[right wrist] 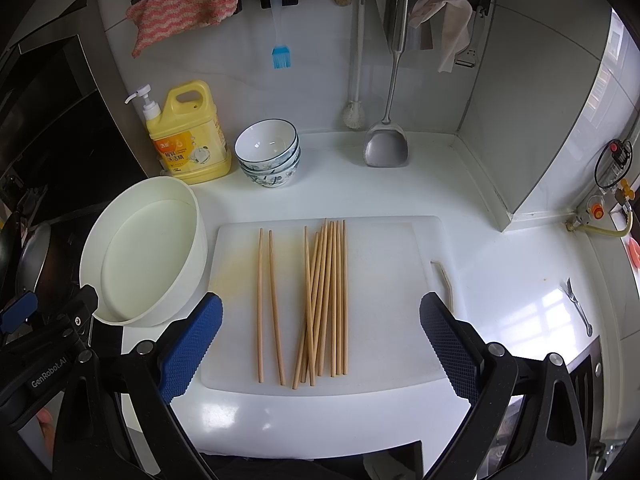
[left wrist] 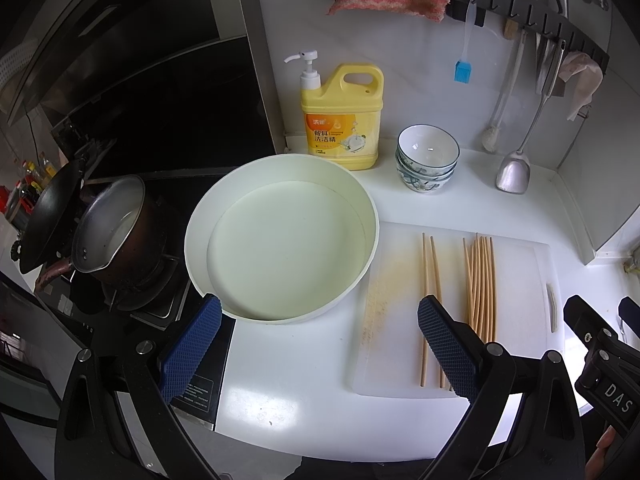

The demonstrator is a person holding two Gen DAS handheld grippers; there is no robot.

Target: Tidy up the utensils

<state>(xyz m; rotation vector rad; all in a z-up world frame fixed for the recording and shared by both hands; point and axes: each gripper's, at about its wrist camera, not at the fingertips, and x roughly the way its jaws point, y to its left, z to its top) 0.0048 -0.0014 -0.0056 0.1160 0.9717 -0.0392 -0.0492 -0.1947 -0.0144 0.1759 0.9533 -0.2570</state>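
A bundle of several wooden chopsticks (right wrist: pixel 326 300) lies on a white cutting board (right wrist: pixel 384 280), with a separate pair (right wrist: pixel 268 308) to its left. In the left wrist view the bundle (left wrist: pixel 480 280) and the pair (left wrist: pixel 430 272) lie on the board (left wrist: pixel 516 280) to the right. A round white basin (left wrist: pixel 280 236) stands left of the board; it also shows in the right wrist view (right wrist: pixel 144 256). My left gripper (left wrist: pixel 320 344) is open and empty, above the counter in front of the basin. My right gripper (right wrist: pixel 320 344) is open and empty, above the board's near edge.
A yellow dish soap bottle (right wrist: pixel 188 132), stacked bowls (right wrist: pixel 268 152) and a hanging spatula (right wrist: pixel 386 144) stand at the back wall. A pot (left wrist: pixel 112 232) and wok (left wrist: pixel 48 216) sit on the stove at left. A fork (right wrist: pixel 578 306) lies on the counter at right.
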